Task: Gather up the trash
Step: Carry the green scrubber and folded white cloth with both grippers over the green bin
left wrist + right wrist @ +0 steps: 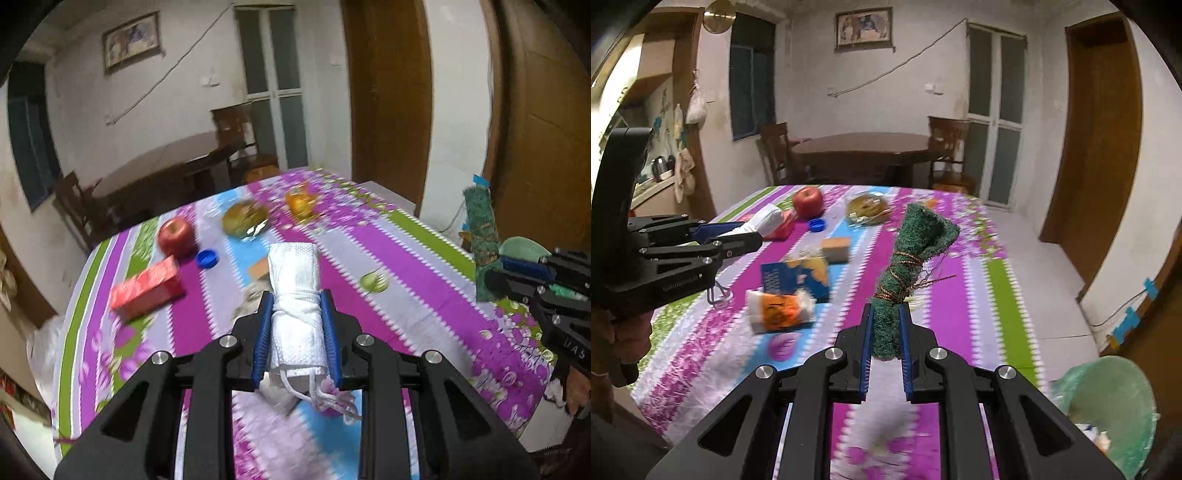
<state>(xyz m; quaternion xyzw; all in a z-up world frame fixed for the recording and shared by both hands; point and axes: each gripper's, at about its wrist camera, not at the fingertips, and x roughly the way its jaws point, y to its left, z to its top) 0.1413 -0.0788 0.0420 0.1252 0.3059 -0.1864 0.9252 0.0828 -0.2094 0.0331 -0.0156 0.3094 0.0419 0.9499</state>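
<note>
From the left wrist view, your left gripper (297,325) is pinching a rolled white cloth bundle (295,291) tied with cord, the blue pads pressed on both flanks at the tied waist. It is held above the striped tablecloth (424,266), with loose cord ends dangling below. It looks soft and light, so it will squash rather than slip; keep your hold on the cord-wrapped middle, where the roll is firmest. Beyond it lie an apple (176,236), a red box (147,291) and a blue bottle cap (207,258).

From the right wrist view, your right gripper (886,328) is nearly closed on the lower end of a rolled green scrub pad (916,251) bound with copper-coloured wire. It is light, springy and rough, so it should grip well. The green-lined bin (1108,402) sits low at the right, seemingly just off the table's edge, though blur makes that uncertain. An orange wrapper (779,310) and a blue packet (794,277) lie uncollected.
</note>
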